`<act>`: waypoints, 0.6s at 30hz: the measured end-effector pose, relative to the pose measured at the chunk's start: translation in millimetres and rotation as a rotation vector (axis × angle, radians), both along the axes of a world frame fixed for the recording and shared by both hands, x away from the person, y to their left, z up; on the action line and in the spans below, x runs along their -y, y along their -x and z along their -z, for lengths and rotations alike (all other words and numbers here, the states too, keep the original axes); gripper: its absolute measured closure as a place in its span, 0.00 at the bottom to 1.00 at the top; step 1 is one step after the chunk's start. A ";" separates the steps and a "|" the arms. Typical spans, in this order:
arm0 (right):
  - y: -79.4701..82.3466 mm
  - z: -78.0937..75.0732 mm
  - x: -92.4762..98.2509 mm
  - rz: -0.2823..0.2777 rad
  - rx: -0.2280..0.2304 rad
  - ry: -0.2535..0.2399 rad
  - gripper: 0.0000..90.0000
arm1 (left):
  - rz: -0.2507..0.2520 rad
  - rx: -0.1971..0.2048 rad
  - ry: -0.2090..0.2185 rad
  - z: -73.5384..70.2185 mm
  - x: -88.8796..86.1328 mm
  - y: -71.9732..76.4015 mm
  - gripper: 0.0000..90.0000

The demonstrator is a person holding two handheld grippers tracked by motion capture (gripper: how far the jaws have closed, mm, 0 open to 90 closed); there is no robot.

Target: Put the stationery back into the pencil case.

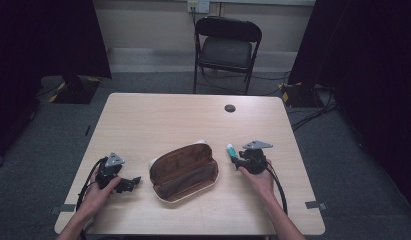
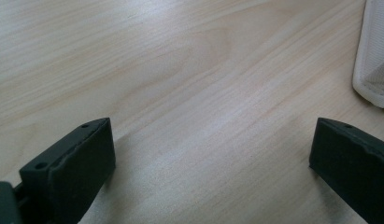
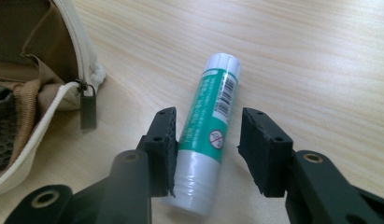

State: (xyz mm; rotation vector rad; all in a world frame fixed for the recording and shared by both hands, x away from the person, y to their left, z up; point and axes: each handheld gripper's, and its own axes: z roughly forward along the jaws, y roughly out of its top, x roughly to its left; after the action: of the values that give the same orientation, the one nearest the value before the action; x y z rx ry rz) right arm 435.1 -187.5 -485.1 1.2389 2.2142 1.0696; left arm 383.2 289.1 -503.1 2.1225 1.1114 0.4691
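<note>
A glue stick lies flat on the tabletop, near its right edge and just right of the open pouch. It is a slim tube with a green label, a barcode, a white cap at the far end and a white base. The right gripper straddles it, released: the left pad touches the tube, the right pad stands clear. The left gripper rests wide open near the front left corner.

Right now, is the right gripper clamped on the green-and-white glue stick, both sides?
Apart on one side. The right gripper view shows the right gripper straddling the green-and-white glue stick: one jaw sits against the tube, while bare table shows between the tube and the other.
</note>
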 end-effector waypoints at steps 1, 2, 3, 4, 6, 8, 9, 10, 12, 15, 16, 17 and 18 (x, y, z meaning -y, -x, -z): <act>-0.6 0.8 0.0 -0.004 -0.002 0.002 0.63 | 0.000 0.000 0.000 0.0 0.0 0.0 0.00; -1.1 1.5 -0.1 -0.004 -0.001 0.006 0.64 | 0.000 0.000 0.000 0.0 0.0 0.0 0.00; -1.6 2.1 0.2 -0.002 0.001 0.008 0.65 | 0.000 0.000 -0.001 0.0 0.0 0.0 0.00; -2.1 2.7 0.6 0.000 -0.001 0.007 0.66 | 0.000 0.000 -0.001 0.0 0.0 0.0 0.00; -2.1 3.2 0.9 0.007 -0.005 0.009 0.68 | 0.000 0.000 0.000 0.0 0.0 0.0 0.00; -1.7 5.5 0.7 0.014 -0.013 0.014 0.70 | 0.000 0.000 0.000 0.0 0.0 0.0 0.00; -1.5 6.9 0.1 0.013 -0.015 0.025 0.70 | -0.001 0.003 0.002 0.3 0.1 0.0 0.00; -1.5 6.9 0.1 0.013 -0.015 0.025 0.70 | -0.001 0.003 0.002 0.3 0.1 0.0 0.00; -0.6 8.1 -0.7 0.017 -0.021 0.035 0.70 | 0.000 0.000 0.000 0.0 0.0 0.0 0.00; 4.9 9.9 -0.3 0.008 -0.010 0.059 0.68 | 0.000 0.001 0.000 0.0 0.0 0.0 0.00; 6.5 10.5 1.0 0.008 -0.008 0.053 0.68 | 0.000 0.000 0.000 0.0 0.0 0.0 0.00; 8.2 10.9 2.1 0.010 -0.008 0.048 0.68 | 0.000 0.000 0.000 0.0 0.0 0.0 0.00; 8.2 10.9 2.1 0.010 -0.008 0.048 0.68 | 0.000 0.000 0.000 0.0 0.0 0.0 0.00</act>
State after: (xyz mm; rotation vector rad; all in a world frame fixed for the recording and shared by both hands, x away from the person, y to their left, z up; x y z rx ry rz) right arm 426.9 -189.5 -495.9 1.2347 2.2237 1.0039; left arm 383.2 289.1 -503.2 2.1221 1.1114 0.4694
